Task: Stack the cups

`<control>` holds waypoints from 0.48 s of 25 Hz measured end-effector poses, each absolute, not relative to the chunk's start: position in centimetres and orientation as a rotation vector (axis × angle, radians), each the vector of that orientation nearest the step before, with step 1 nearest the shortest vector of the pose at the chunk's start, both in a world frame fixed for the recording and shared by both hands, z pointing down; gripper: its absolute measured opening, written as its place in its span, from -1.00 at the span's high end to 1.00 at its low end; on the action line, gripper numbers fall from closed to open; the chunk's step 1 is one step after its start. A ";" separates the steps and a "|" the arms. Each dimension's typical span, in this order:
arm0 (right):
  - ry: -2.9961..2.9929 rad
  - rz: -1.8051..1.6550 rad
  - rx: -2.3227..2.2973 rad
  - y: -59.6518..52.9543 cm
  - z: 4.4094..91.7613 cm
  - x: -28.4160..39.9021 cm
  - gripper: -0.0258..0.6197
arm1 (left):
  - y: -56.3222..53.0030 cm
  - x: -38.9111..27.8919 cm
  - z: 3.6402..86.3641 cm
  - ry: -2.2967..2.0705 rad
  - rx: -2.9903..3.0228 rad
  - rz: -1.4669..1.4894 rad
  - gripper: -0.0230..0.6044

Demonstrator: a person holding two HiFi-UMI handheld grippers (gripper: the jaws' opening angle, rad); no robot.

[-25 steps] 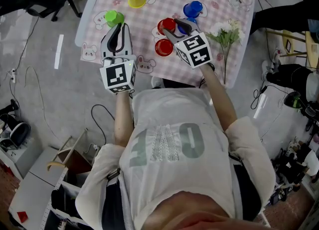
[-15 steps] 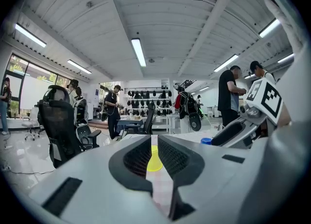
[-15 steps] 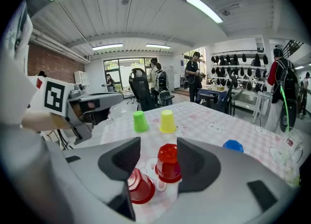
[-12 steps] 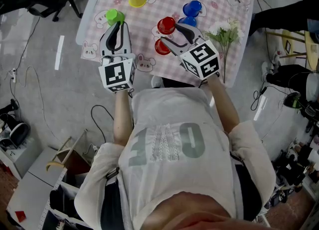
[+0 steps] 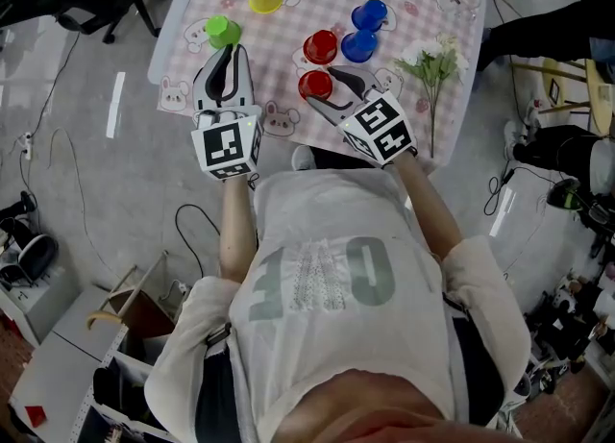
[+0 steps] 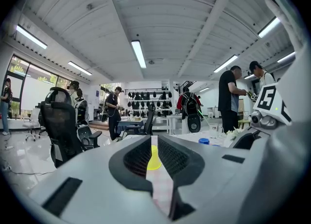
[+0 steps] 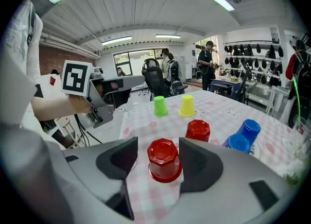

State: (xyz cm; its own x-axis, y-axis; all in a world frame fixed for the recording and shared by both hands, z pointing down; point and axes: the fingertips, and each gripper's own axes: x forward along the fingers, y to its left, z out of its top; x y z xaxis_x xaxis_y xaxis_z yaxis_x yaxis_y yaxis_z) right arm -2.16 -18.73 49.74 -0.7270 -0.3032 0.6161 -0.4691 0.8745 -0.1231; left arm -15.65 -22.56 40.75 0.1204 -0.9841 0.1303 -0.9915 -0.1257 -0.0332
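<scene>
While the right gripper (image 7: 159, 146) was opening, its jaws stood wide on either side of the near red cup (image 7: 164, 160), with the pads clear of it on both sides and nothing gripped. That cup sat upside down on the checked tablecloth (image 5: 279, 23), right between the fingertips. The second red cup (image 7: 198, 130) stood just beyond it, also inverted, not touching the first. The two blue cups (image 7: 250, 129) sat close together further right. The green cup (image 7: 160, 106) and yellow cup (image 7: 186, 105) stood side by side at the far end. The left gripper (image 6: 154, 143) had its jaws drawn together, only a sliver of gap, nothing in it. In the head view its tips sat just short of the green cup.
</scene>
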 end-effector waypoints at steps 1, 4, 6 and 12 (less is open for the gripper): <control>-2.430 0.354 0.558 -18.7 49.9 -2.1 0.10 | -22.5 -15.7 40.8 -2.038 2.303 0.184 0.83; -2.415 0.342 0.565 -18.7 50.3 -2.0 0.11 | -22.1 -15.8 40.7 -2.045 2.300 0.185 0.83; -2.400 0.331 0.565 -18.7 50.6 -1.9 0.11 | -22.0 -15.9 40.6 -2.047 2.299 0.184 0.83; -2.366 0.300 0.593 -18.9 51.1 -1.8 0.24 | -21.6 -16.0 40.6 -2.050 2.295 0.178 0.83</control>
